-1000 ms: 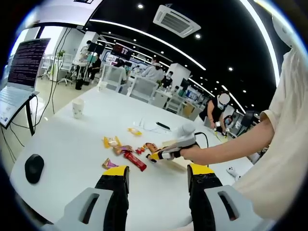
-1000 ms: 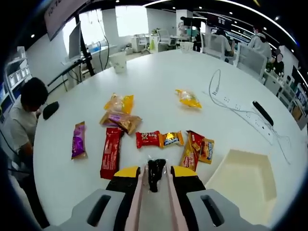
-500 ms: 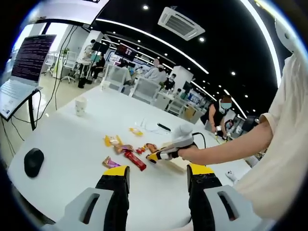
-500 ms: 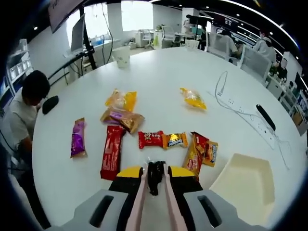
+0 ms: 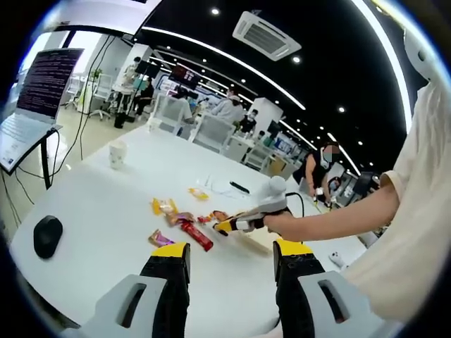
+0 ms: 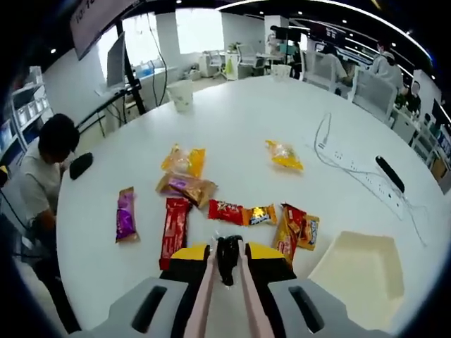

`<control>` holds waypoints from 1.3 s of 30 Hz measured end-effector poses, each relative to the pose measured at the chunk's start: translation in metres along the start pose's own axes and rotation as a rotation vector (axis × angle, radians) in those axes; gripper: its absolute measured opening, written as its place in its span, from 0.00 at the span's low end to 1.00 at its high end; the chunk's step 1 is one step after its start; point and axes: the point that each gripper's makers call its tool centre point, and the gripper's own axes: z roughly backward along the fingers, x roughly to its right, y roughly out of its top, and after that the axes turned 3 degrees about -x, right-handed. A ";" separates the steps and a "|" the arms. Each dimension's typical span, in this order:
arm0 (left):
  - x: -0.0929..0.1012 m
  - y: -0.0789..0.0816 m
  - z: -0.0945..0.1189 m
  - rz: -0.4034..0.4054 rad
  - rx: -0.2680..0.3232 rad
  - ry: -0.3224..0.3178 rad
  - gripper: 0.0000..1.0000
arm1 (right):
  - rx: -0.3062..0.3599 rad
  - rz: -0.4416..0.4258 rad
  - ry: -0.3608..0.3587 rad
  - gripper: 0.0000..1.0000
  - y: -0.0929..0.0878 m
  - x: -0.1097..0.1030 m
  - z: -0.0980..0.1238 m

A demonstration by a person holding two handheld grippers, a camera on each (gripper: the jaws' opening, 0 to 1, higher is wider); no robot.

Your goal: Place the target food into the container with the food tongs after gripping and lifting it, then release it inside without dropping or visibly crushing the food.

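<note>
On the round white table point(image 6: 232, 120) seven snack packets can be counted in the right gripper view: a purple one point(image 6: 125, 224) farthest left, a long red bar point(image 6: 173, 229), a yellow bag point(image 6: 184, 160) with a brown-purple packet point(image 6: 186, 189) just near of it, a red-and-gold strip point(image 6: 242, 213), an orange-red packet point(image 6: 296, 231), and a yellow packet point(image 6: 284, 155) lying apart at the far right. One cream container point(image 6: 358, 269) is seen at the near right, close to the table edge, with bare tabletop around it. One pair of pink food tongs point(image 6: 224, 292) is clamped in the right gripper point(image 6: 225, 255), its dark tips together over the table and nothing between them. The left gripper point(image 5: 232, 255) is held with jaws spread, well back from the snacks.
</note>
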 end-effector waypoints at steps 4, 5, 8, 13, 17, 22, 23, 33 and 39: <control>0.000 0.003 -0.003 -0.004 0.003 -0.009 0.46 | 0.041 -0.040 0.005 0.19 0.007 -0.003 0.011; 0.001 0.004 -0.003 -0.006 0.005 -0.012 0.46 | 0.052 -0.050 0.006 0.19 0.008 -0.003 0.015; 0.002 0.005 -0.005 -0.012 0.006 -0.021 0.46 | 0.078 -0.079 0.018 0.19 0.011 -0.004 0.024; 0.004 0.005 -0.005 -0.016 0.006 -0.035 0.46 | 0.127 -0.132 0.001 0.19 0.018 0.002 0.043; 0.005 0.004 -0.005 -0.018 0.005 -0.042 0.46 | 0.166 -0.152 -0.029 0.19 0.024 0.012 0.055; 0.007 0.003 -0.004 -0.023 0.005 -0.057 0.46 | 0.182 -0.196 -0.058 0.19 0.020 0.028 0.066; 0.008 0.004 -0.004 -0.023 0.004 -0.058 0.46 | 0.186 -0.206 -0.061 0.19 0.020 0.030 0.068; 0.014 0.006 -0.006 -0.045 0.009 -0.089 0.46 | 0.228 -0.239 -0.090 0.19 0.021 0.041 0.085; 0.018 0.005 -0.006 -0.053 0.003 -0.106 0.46 | 0.243 -0.255 -0.109 0.19 0.022 0.047 0.096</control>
